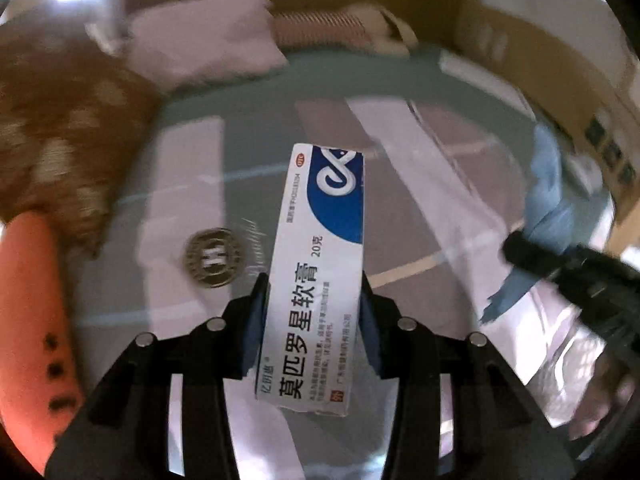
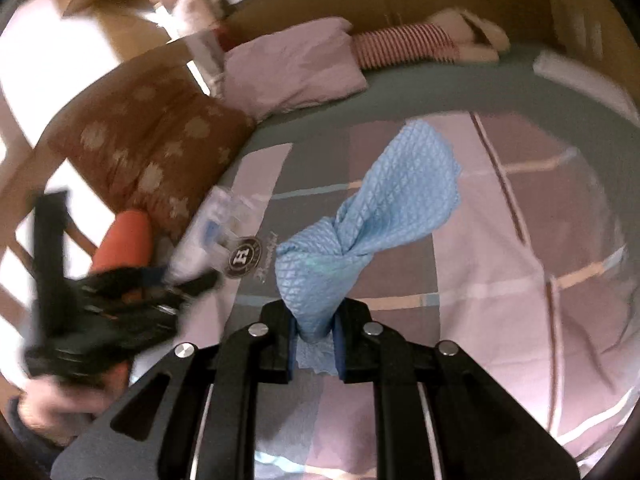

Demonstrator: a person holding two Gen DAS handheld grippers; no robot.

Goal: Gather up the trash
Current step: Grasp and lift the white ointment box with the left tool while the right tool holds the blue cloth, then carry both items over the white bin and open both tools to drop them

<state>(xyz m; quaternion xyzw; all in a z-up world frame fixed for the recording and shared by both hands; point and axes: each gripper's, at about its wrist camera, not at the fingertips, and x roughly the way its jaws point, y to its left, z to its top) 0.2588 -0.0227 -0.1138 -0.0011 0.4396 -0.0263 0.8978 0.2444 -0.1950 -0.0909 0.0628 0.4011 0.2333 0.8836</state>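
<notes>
My left gripper (image 1: 314, 304) is shut on a white and blue ointment box (image 1: 320, 264) with Chinese print, held above the bed. The box sticks out past the fingers, pointing away. My right gripper (image 2: 314, 332) is shut on a twisted light blue waffle cloth (image 2: 372, 208), also held above the bed. In the left wrist view the right gripper (image 1: 568, 268) and the blue cloth (image 1: 548, 196) show at the right. In the right wrist view the left gripper (image 2: 120, 296) is a blurred dark shape at the left, with the box (image 2: 208, 232) blurred beside it.
The bed has a grey, pink and mauve patchwork cover (image 2: 500, 240) with a round logo (image 2: 244, 256). A brown flowered pillow (image 2: 152, 160), a pink pillow (image 2: 292, 64) and a striped item (image 2: 404, 44) lie at its head. An orange bolster (image 1: 28, 312) lies at the left. A cardboard box (image 1: 560, 60) stands at the right.
</notes>
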